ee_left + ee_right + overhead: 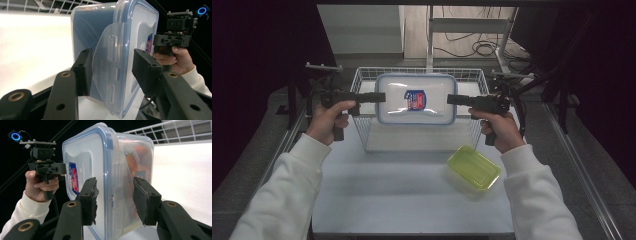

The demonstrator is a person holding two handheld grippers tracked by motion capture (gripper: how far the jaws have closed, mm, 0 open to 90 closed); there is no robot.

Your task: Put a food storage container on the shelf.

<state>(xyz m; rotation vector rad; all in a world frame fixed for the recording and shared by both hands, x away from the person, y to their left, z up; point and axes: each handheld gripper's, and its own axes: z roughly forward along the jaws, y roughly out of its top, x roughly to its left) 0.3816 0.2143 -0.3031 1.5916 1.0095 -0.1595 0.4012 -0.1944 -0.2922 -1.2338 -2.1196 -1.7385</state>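
A clear plastic food container point(417, 100) with a blue-rimmed lid and a red and blue label is held up on edge over the wire basket point(362, 75), lid toward me. My left gripper point(382, 96) is shut on its left end and my right gripper point(451, 99) on its right end. In the left gripper view the pads of the left gripper point(112, 65) clamp the container point(100, 37) at its side latch flap. In the right gripper view the right gripper point(115, 192) pinches the opposite latch of the container point(87, 152). Orange contents point(135, 157) show through its wall.
A yellow-green open plastic tub point(474, 167) lies on the white table point(412, 200) at the front right, near my right forearm. The wire basket stands at the table's back middle. Metal frame rails run along both table sides.
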